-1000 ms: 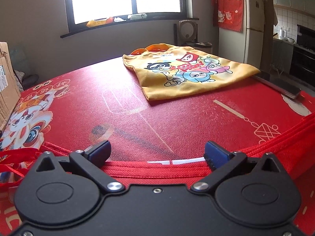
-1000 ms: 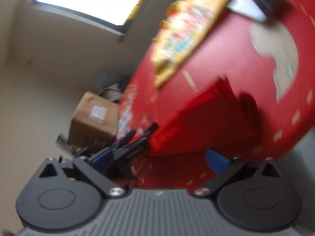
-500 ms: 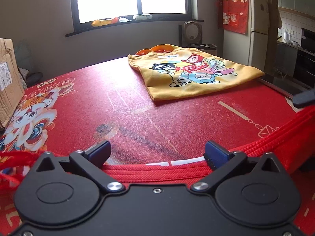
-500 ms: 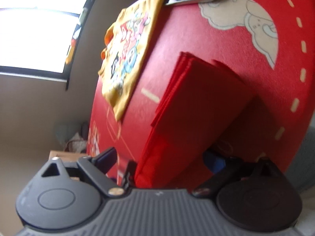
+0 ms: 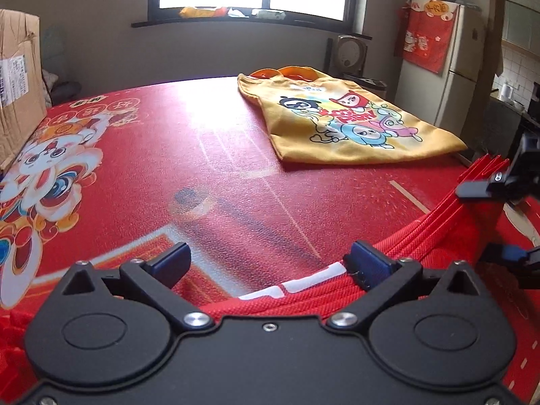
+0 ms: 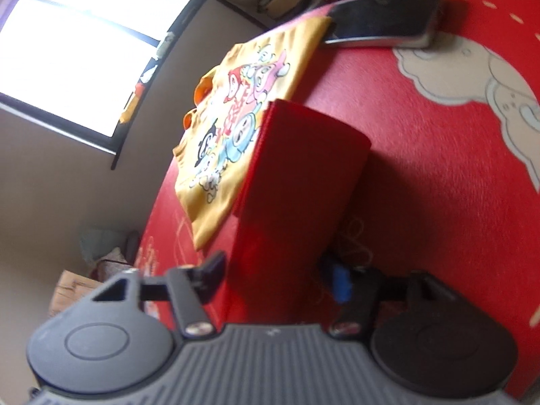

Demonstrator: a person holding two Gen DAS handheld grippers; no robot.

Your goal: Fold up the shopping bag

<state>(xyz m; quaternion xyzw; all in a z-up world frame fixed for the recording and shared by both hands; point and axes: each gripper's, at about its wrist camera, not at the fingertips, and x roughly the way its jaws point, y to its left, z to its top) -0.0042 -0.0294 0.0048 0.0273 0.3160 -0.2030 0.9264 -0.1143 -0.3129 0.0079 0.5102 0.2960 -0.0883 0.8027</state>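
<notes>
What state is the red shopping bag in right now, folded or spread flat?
Folded, not flat: the red shopping bag shows stacked pleats along its edge, lifted at that end between the closing right gripper.

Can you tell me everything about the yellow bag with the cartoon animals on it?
The yellow cloth bag with cartoon characters lies flat on the red printed table cover, on the far side, toward the window. It looks like soft woven fabric, slightly wrinkled, with colourful round cartoon figures and red lettering printed on its face. Two orange handles poke out at its far end. One corner lies close to a dark flat tray; whether they touch is unclear. No tongs touch it.
</notes>
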